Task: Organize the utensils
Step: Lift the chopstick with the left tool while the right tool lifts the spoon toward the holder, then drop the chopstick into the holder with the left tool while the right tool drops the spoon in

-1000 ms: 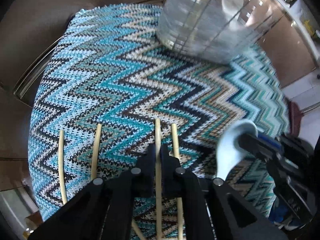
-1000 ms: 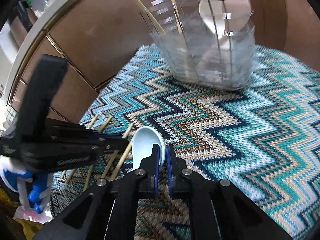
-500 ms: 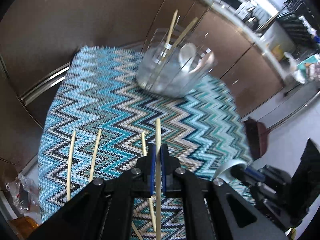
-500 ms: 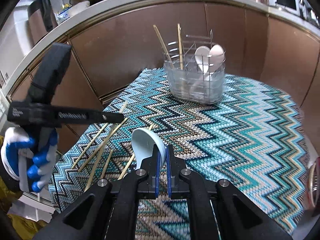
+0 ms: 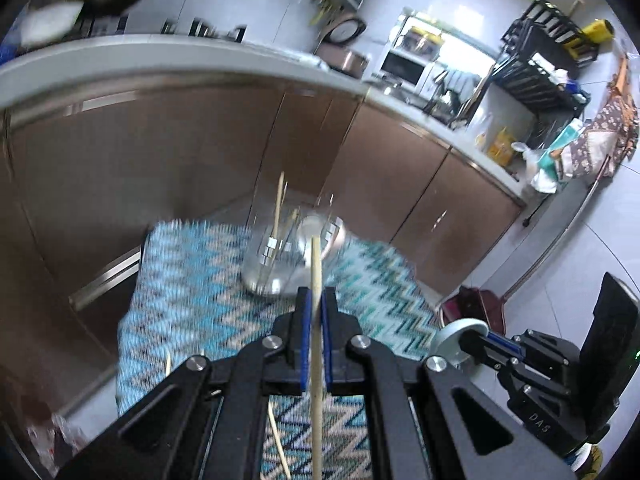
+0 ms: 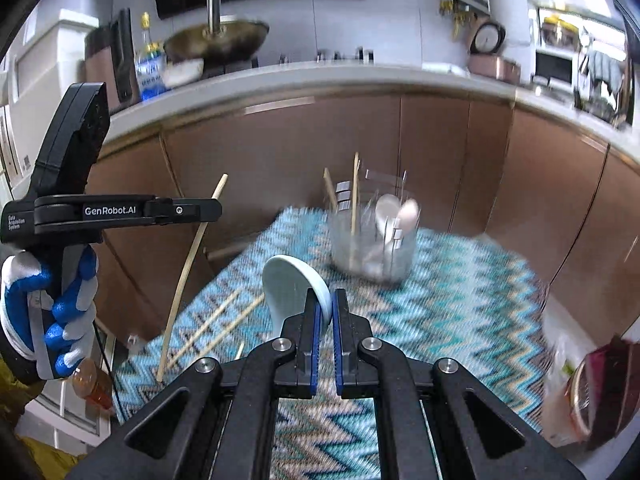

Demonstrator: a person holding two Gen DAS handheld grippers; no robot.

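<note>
My left gripper (image 5: pixel 316 312) is clenched on a single bamboo chopstick (image 5: pixel 316 280), its tip pointing to 12 o'clock toward the wire utensil caddy (image 5: pixel 288 256). My right gripper (image 6: pixel 325 312) pinches a pale blue ceramic spoon (image 6: pixel 290 284), bowl at 11 o'clock above the jaws. Loose chopsticks (image 6: pixel 216 324) lie at 9 o'clock on the zigzag cloth (image 6: pixel 460 300). Two spoons (image 6: pixel 394 212) stand in the caddy's right compartment.

A home kitchen: brown cabinet fronts (image 6: pixel 440 152) under a white counter, a brass-coloured wok (image 6: pixel 218 42), a white microwave (image 5: pixel 404 66).
</note>
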